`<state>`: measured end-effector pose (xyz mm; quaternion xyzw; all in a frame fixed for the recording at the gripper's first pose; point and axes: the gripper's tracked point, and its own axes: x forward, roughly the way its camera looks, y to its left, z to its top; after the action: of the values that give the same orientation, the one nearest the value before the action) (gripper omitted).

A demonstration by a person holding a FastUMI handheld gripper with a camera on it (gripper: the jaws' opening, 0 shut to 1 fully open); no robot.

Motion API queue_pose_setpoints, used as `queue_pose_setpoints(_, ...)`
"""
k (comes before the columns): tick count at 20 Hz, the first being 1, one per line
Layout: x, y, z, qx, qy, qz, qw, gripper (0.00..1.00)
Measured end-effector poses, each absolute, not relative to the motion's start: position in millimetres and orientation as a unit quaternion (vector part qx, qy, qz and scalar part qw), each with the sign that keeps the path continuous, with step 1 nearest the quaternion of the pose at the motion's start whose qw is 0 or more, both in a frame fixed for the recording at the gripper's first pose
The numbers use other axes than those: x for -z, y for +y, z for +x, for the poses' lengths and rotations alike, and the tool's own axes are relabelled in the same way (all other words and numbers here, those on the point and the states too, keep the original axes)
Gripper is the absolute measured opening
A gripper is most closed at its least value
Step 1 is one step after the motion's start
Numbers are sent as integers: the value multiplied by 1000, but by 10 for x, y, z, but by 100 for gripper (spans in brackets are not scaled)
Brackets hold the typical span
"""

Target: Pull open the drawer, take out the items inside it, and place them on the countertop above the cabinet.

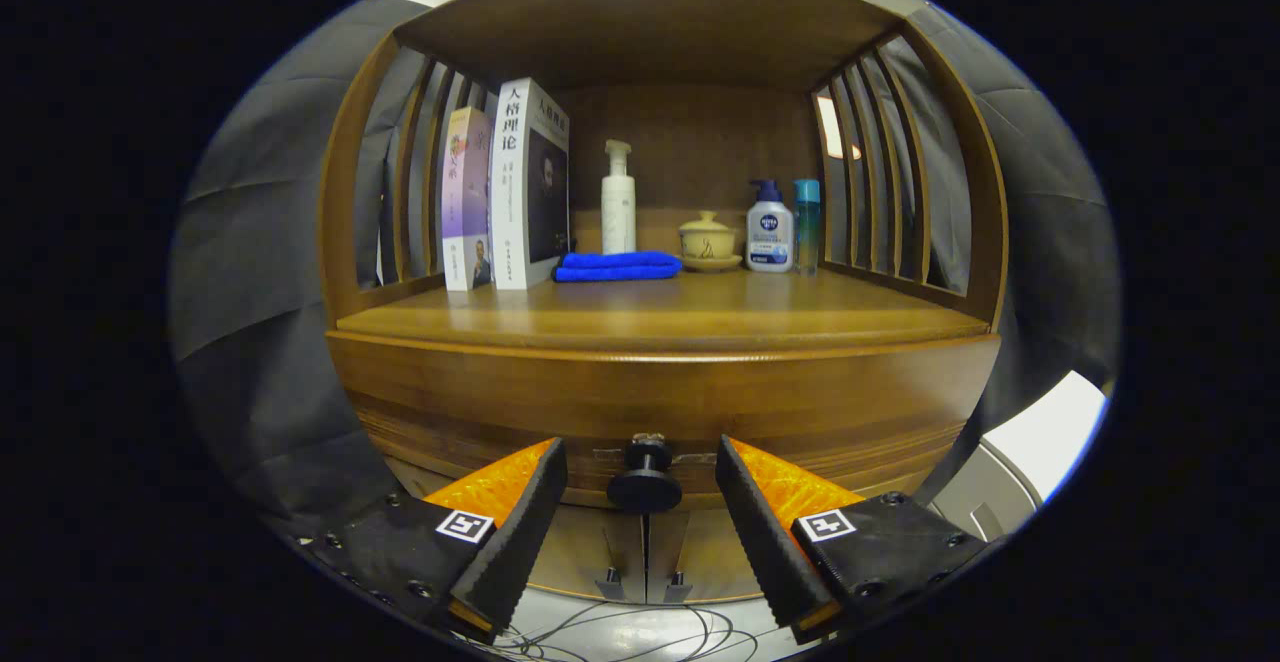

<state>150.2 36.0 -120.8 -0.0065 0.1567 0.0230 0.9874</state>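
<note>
A wooden cabinet stands in front of me, its drawer front (660, 407) closed under the countertop (660, 322). A small dark round knob (645, 482) sticks out of the drawer front. My gripper (642, 487) is open, with one finger on each side of the knob and a gap between each finger and it. The inside of the drawer is hidden.
On the countertop, at the back, stand two upright books (505, 192), a folded blue cloth (617, 265), a white pump bottle (618, 199), a lidded cup on a saucer (708, 240), a lotion bottle (769, 227) and a teal bottle (806, 222). Slatted side walls and a top shelf enclose it. Cables (620, 632) lie on the floor below.
</note>
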Motion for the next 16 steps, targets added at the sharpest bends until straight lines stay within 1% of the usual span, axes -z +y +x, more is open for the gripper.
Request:
queue_pose_setpoints(2,1352,349,1540,-22,173,-1,985,87)
queue_pose_setpoints(6,1517,350,1571,-22,187,2,982,70)
queue_pose_setpoints(9,1473,362,1643,-24,173,-7,985,57)
queue_pose_setpoints(10,1504,354,1586,-24,173,-11,984,48)
queue_pose_setpoints(12,1500,355,1585,-24,171,-22,985,48)
queue_pose_setpoints(13,1488,351,1611,-23,171,-26,985,39)
queue_pose_setpoints(14,1500,350,1590,-25,174,-28,984,28)
queue_pose_setpoints(16,1499,348,1570,-29,184,-21,982,28)
